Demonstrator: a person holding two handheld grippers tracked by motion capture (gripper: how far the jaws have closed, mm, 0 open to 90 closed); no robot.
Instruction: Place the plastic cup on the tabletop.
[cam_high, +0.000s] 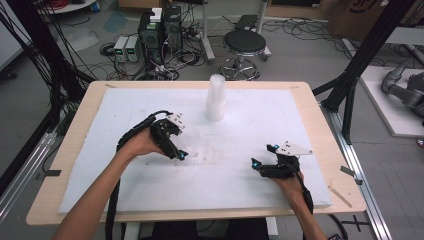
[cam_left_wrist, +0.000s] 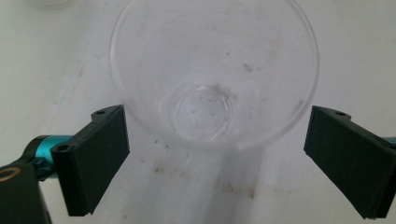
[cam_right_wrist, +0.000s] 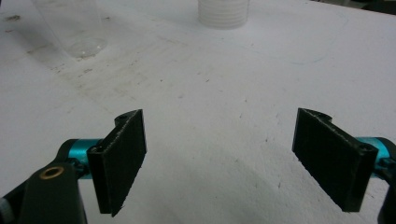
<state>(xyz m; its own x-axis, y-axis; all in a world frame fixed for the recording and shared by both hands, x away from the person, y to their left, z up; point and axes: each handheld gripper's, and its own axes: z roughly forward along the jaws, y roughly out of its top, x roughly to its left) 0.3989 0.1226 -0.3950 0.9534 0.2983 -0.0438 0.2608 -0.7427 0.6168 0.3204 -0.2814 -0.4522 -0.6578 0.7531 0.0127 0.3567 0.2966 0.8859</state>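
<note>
While the left claw (cam_left_wrist: 215, 154) is hovering spread wide over a clear plastic cup (cam_left_wrist: 215, 74), its jaws are flanking the rim without touching it. The cup is standing upright on the white surface (cam_high: 250, 175), near a cup stack (cam_high: 215, 97). The right claw (cam_right_wrist: 217, 158) is resting spread and holding nothing, well apart.

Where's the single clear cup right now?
The clear cup stands upright on the white board, left of centre in the high view, just beyond the open left gripper, with the cup stack farther back.
</note>
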